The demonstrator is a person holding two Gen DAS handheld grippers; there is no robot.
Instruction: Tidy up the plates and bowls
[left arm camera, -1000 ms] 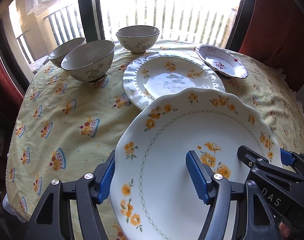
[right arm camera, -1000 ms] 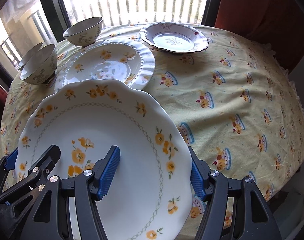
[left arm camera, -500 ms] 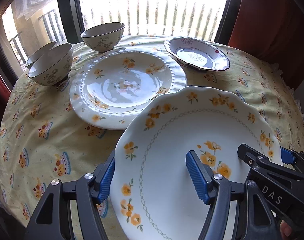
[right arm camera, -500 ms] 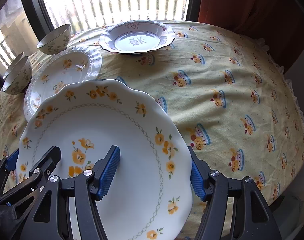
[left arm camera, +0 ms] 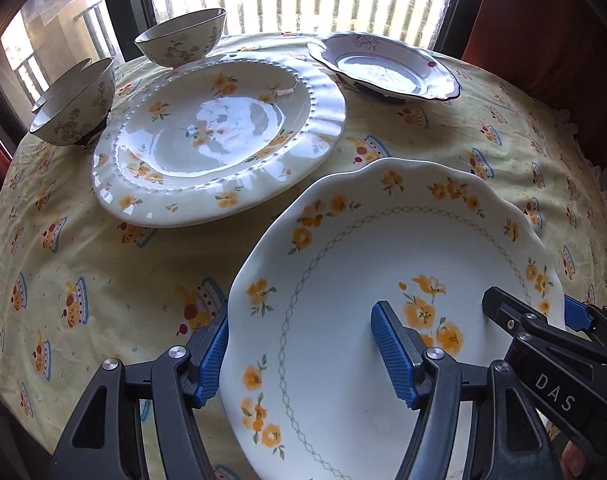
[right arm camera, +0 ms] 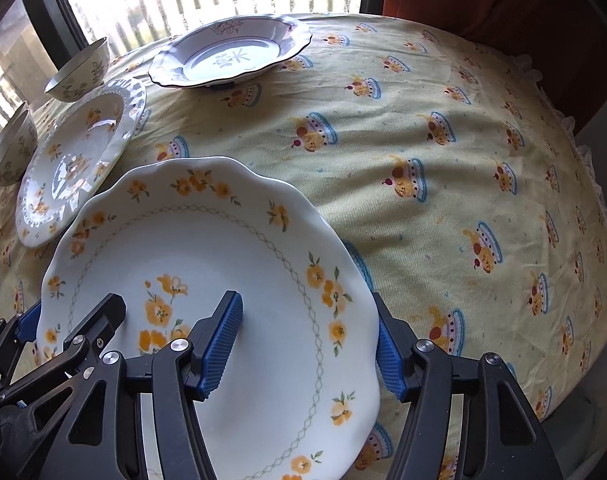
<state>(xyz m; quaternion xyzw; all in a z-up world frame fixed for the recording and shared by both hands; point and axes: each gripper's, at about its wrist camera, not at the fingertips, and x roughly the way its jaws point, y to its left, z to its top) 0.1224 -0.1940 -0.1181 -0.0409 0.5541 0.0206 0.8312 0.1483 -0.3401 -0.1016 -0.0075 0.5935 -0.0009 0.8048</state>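
Observation:
A white scalloped plate with yellow flowers (left arm camera: 383, 264) is held above the table by both grippers. My left gripper (left arm camera: 303, 352) clamps its left rim, one finger under and one on top. My right gripper (right arm camera: 303, 344) clamps its right rim the same way; the plate also shows in the right wrist view (right arm camera: 207, 248). A beaded flowered plate (left arm camera: 223, 136) lies on the table beyond, left of the held plate. A deep dish with a dark rim (left arm camera: 383, 68) lies at the back. Three patterned bowls stand back left: one apart (left arm camera: 183, 36), two nested (left arm camera: 75, 104).
The round table carries a yellow cloth with a cupcake print (right arm camera: 443, 160). A window with railings is behind it. A red curtain (right arm camera: 503, 0) hangs at the back right. The table edge falls away on the right and near sides.
Both grippers have carried the flowered plate to the right and slightly forward; the beaded plate and bowls have shifted left in both views. The grip has not changed.

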